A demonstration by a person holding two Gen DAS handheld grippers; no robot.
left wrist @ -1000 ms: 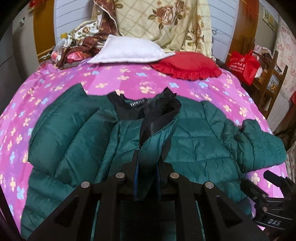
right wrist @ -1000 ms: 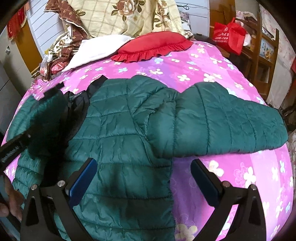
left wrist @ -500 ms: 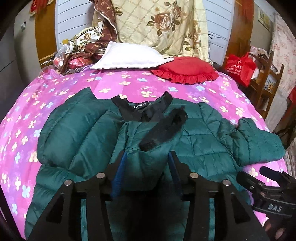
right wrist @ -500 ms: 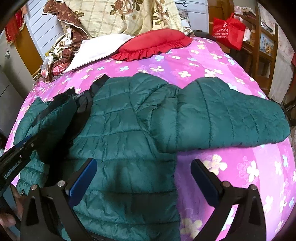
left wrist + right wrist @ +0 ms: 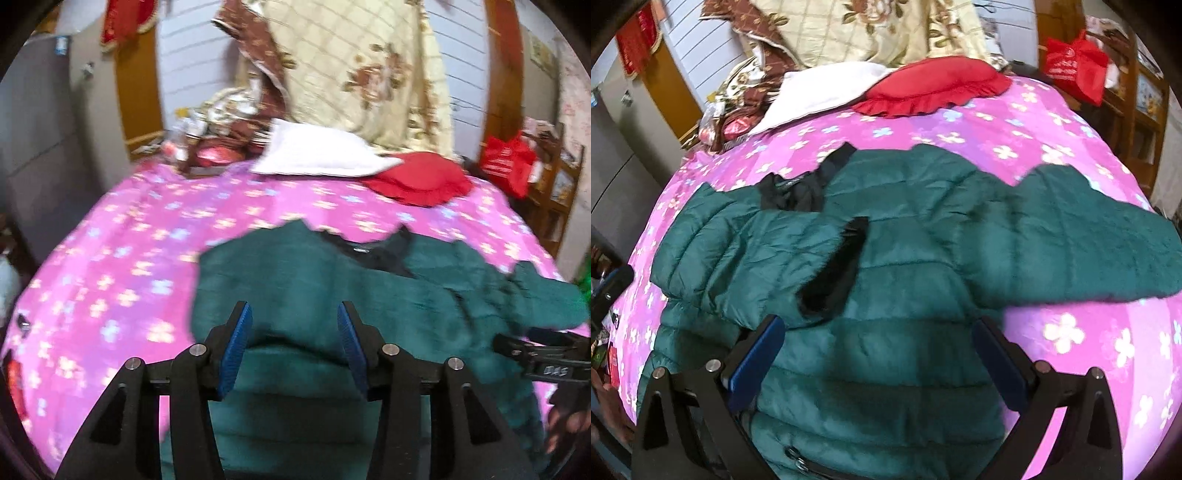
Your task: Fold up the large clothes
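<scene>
A dark green puffer jacket [image 5: 905, 258] lies spread on the pink flowered bedcover [image 5: 1015, 122], with its black collar [image 5: 798, 188] toward the pillows. Its left sleeve is folded across the chest, and the black cuff [image 5: 834, 266] rests on the front. The other sleeve [image 5: 1089, 251] stretches out to the right. My left gripper [image 5: 292, 314] hovers open above the jacket's [image 5: 369, 295] left side with nothing between its blue pads. My right gripper [image 5: 877, 325] stands wide open over the jacket's lower front, also holding nothing. It shows at the right edge of the left wrist view as a black gripper [image 5: 546, 354].
A white pillow [image 5: 820, 92] and a red frilled cushion [image 5: 934, 88] lie at the head of the bed, under a hanging floral quilt [image 5: 362, 74]. A red bag [image 5: 1075, 66] and wooden shelves [image 5: 1145, 110] stand to the right. Grey cupboards flank the left.
My left gripper has opened and let go of the sleeve cuff, then drawn back and up. The sleeve now lies folded on the jacket's chest. The right gripper shifted a little.
</scene>
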